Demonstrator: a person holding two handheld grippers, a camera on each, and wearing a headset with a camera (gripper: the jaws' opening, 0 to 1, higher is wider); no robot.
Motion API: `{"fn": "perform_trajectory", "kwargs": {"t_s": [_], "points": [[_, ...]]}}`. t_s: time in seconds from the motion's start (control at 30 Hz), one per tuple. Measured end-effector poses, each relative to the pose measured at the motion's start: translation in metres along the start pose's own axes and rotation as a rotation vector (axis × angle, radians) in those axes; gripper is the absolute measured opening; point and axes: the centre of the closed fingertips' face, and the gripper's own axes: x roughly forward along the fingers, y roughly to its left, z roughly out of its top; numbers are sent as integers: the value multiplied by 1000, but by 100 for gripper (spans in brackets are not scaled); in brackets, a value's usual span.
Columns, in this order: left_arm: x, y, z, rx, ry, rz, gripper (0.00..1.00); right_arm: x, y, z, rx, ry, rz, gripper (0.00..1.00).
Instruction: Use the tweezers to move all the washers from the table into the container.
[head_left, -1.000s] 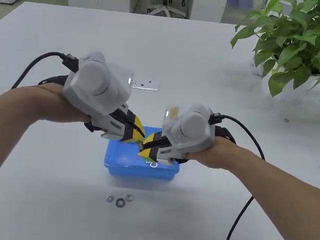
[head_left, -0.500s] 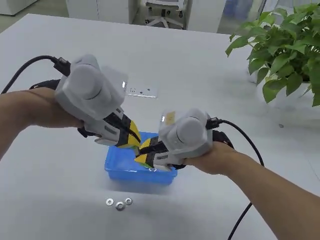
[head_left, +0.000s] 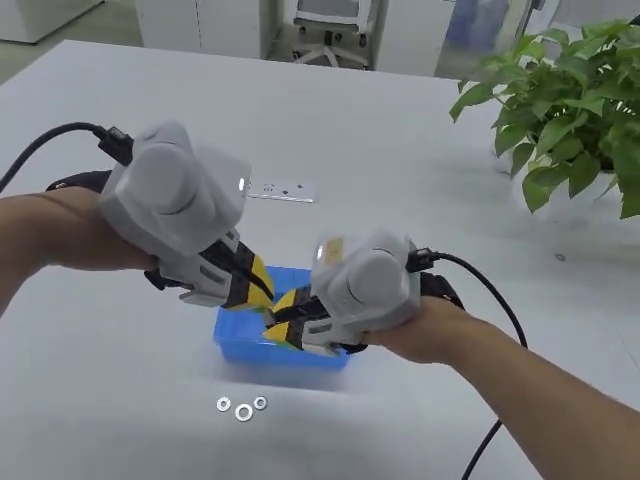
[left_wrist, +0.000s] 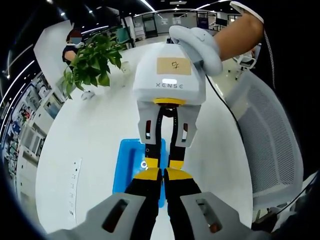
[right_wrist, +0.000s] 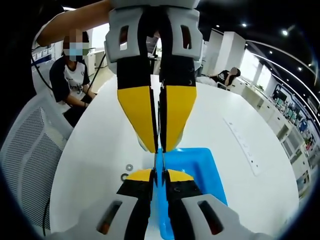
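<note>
Left gripper (head_left: 262, 288), right gripper (head_left: 282, 325) clenched above blue container (head_left: 232, 340), right on tweezers (right_wrist: 158, 160). Washer seen at tips a second ago gone, likely dropped in. Three washers (head_left: 242, 407) wait just beyond the tips.

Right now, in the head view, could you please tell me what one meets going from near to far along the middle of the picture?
Three washers → blue container → white socket panel → office chair beyond the table's far edge.

Leafy plant (head_left: 570, 105), socket plate (head_left: 283, 190).
</note>
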Motion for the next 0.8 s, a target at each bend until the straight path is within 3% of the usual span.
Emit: {"fn": "perform_trajectory", "kwargs": {"t_s": [0.8], "points": [[11, -32, -14, -10, 22, -37, 6, 14, 34, -9, 2, 0, 37, 11]]}}
